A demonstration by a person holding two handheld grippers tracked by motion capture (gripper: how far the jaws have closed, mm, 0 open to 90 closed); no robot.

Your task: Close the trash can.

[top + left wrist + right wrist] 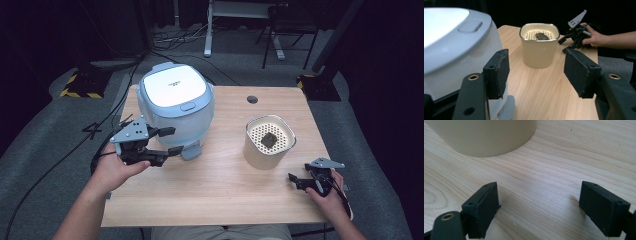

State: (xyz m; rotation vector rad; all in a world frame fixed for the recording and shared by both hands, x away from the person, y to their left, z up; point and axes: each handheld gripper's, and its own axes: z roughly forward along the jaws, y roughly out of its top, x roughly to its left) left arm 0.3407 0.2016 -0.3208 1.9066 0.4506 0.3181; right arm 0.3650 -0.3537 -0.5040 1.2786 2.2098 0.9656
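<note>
**Left gripper at the appliance's front, basket off to its right**

Left gripper is where I start: I have it low at the front of the white lidded appliance, jaws apart with nothing between them. In the left gripper view one pad sits just beside the appliance's pale wall, whether touching I cannot tell. The appliance lies directly ahead and to that gripper's left, so my left hand is clearly the nearer one; its small grey front tab sits just below the jaws. The body is rounded and squat, with a flat lid and a raised button near the front edge.

Further right, well apart from that gripper, stands the cream perforated basket, upright, a dark lump on its mesh.

Right gripper rests just beyond the basket on the wooden table, jaws apart and empty.
</note>
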